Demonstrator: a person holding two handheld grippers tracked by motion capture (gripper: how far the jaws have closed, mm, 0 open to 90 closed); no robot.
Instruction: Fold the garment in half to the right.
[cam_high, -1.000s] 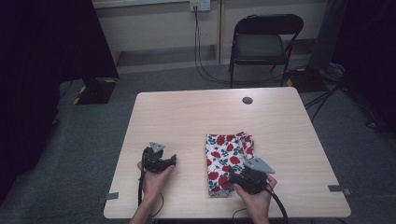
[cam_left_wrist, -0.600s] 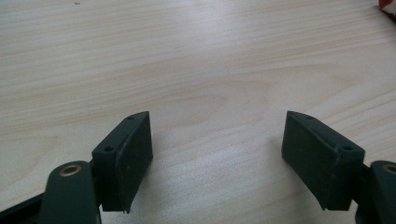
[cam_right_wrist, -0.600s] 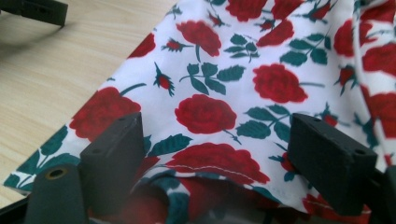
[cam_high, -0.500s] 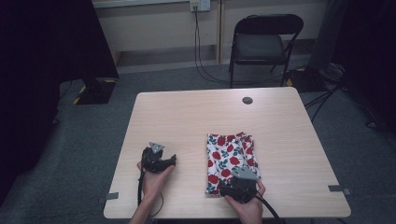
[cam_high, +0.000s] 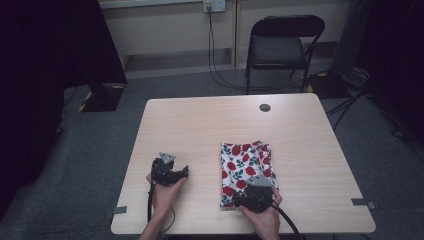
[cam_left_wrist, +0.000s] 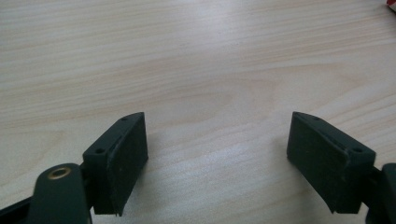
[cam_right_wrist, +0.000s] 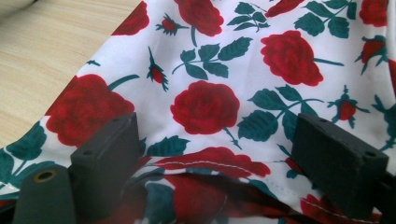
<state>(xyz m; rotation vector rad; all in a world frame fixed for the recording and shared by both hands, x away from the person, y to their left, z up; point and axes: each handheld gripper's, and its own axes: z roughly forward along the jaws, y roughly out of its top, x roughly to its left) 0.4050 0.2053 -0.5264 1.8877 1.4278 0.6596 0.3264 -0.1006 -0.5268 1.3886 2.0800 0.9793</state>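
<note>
— Where do we stand with the folded white cloth printed with red roses and green leaves (cam_high: 247, 170)?

— It lies flat on the right half of the pale wooden table (cam_high: 210, 125), its long axis running from our edge away toward the black folding chair (cam_high: 280, 47). Our right gripper (cam_high: 252, 199) sits at the cloth's near end, low over it. In the right gripper view its two black jaws stand apart with the near hem (cam_right_wrist: 219, 164) between them; they have just been opening, and the pads press on nothing.

— And the left gripper (cam_high: 179, 174)?

— Off to the cloth's left, well apart from it, pointing across toward it. Its jaws have also just been widening, released over bare wood in the left gripper view, where a sliver of cloth shows at the top right corner (cam_left_wrist: 391, 2).

— So which hand is nearer?

— The right, clearly. We judge that the coming move turns on that near hem: it lies straight ahead of the right jaws, across the cloth's long axis, so closing there would catch the short edge.
</note>
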